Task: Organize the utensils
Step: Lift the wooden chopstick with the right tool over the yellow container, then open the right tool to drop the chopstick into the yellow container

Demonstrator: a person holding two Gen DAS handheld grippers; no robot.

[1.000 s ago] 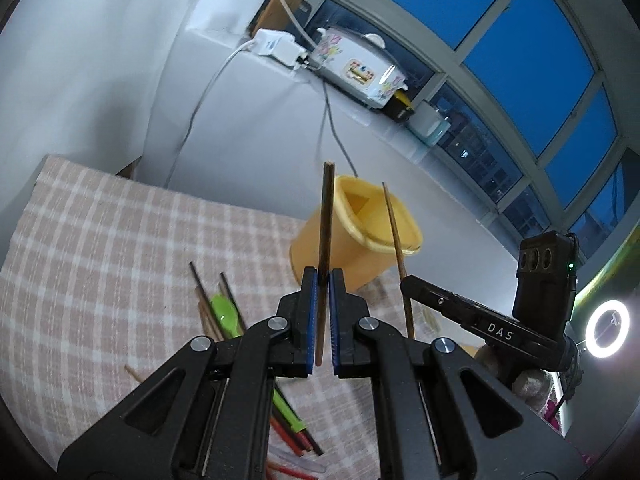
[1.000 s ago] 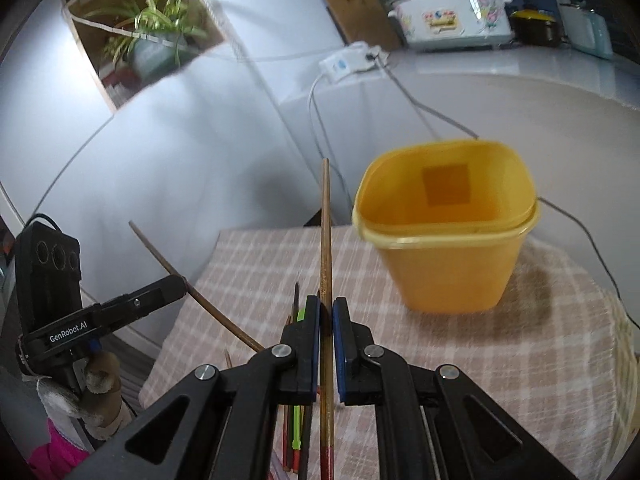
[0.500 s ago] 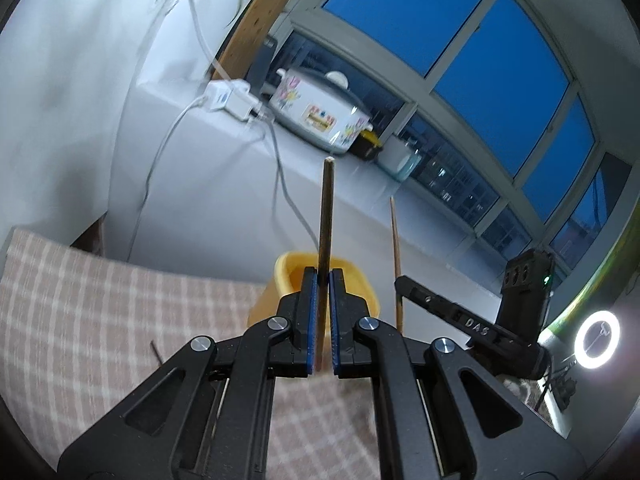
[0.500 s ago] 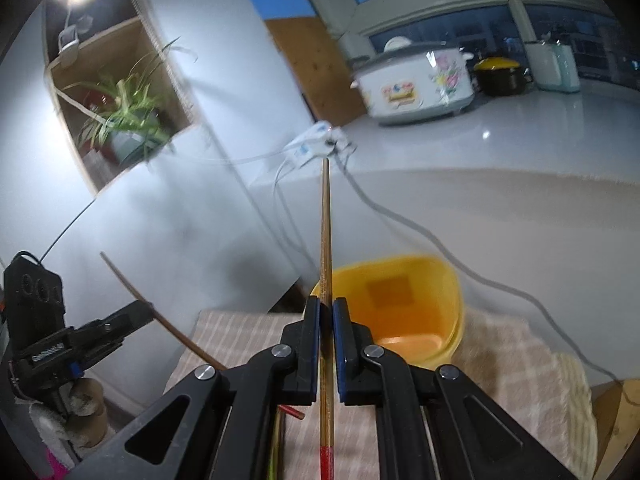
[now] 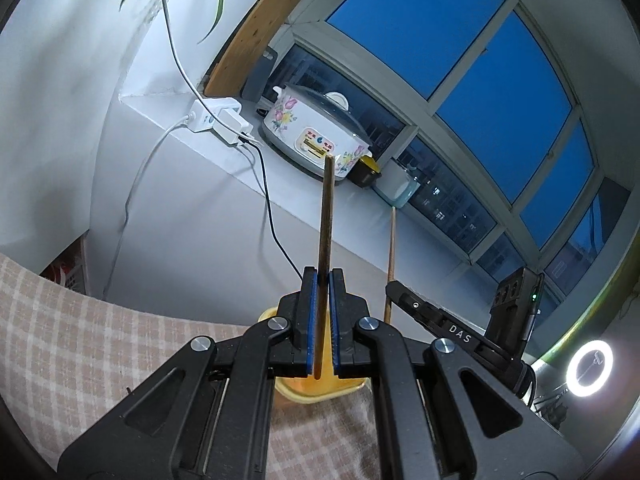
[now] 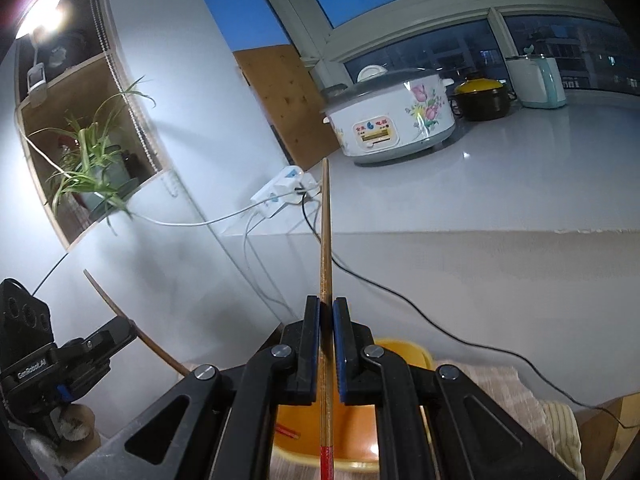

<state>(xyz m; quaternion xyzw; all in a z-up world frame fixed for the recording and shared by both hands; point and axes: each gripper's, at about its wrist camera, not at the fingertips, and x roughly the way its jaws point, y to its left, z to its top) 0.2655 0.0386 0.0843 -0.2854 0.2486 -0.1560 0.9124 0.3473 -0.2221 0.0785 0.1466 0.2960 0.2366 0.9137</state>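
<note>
Both grippers have risen and carried forward — left gripper (image 5: 324,280) and right gripper (image 6: 326,308) each with jaws clamped on a chopstick (image 5: 326,216), second chopstick (image 6: 325,232), held upright over the yellow bin (image 6: 404,354) for dropping; rice cooker (image 6: 390,120) beyond.

we see a dark brown chopstick (image 5: 326,216) upright at 12 o'clock, a lighter red-ended chopstick (image 6: 325,240) upright, yellow tub (image 6: 356,436) below at 6 o'clock, red stick inside.
</note>
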